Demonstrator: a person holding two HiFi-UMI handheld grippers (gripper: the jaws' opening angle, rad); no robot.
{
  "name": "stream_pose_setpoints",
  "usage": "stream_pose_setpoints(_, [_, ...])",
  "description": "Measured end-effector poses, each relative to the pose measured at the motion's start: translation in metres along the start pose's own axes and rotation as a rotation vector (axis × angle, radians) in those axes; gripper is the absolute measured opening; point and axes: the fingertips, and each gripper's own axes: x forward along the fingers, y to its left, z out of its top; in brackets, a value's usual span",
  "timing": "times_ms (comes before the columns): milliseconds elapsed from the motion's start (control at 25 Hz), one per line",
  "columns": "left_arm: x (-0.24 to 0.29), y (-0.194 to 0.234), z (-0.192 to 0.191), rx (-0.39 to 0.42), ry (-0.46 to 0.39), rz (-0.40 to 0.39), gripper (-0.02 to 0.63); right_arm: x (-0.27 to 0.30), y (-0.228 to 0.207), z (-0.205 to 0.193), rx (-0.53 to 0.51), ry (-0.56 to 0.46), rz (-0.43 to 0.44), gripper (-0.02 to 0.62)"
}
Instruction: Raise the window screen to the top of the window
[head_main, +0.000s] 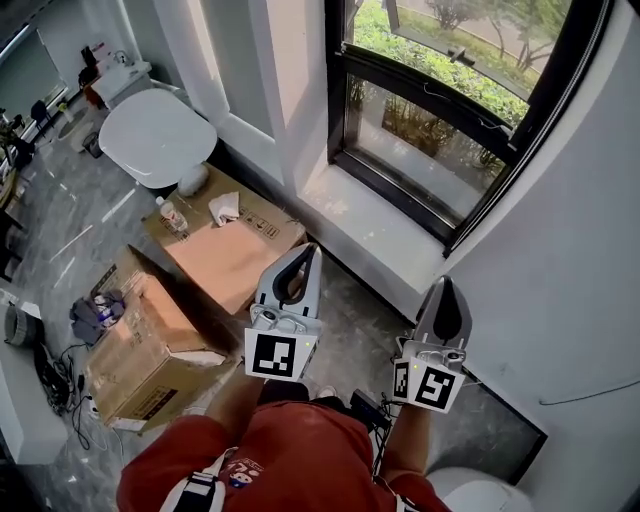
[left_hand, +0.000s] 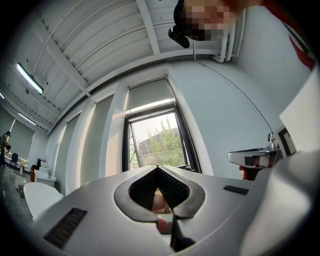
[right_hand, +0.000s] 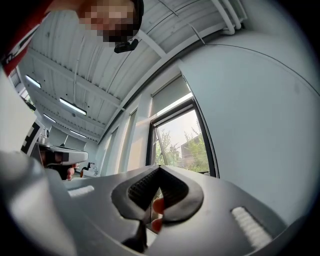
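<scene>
The black-framed window (head_main: 440, 110) stands ahead of me above a white sill (head_main: 365, 228). In the left gripper view a grey screen (left_hand: 149, 94) covers the upper part of the window, with greenery showing through the glass (left_hand: 157, 142) below it. The right gripper view shows the same screen (right_hand: 171, 96) over the glass. My left gripper (head_main: 308, 252) points toward the sill, its jaws shut with nothing between them. My right gripper (head_main: 447, 284) is held beside it to the right, near the white wall, also shut and holding nothing. Both are well short of the window.
Two cardboard boxes (head_main: 228, 255) (head_main: 150, 352) sit on the floor at my left, a bottle (head_main: 172, 216) and crumpled paper (head_main: 224, 207) on the nearer one. A white round table (head_main: 155, 135) stands behind them. A white wall (head_main: 560, 250) flanks the window's right.
</scene>
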Motion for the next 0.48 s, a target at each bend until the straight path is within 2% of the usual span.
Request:
stream_pose_setpoints(280, [0.037,0.028,-0.025,-0.04,-0.013,-0.006,0.005,0.039,0.01,-0.02,-0.049,0.005,0.008,0.009])
stream_pose_setpoints(480, [0.074,0.067,-0.037,-0.049,-0.021,-0.019,0.005,0.092,0.028,-0.034,-0.097,0.006,0.02,0.008])
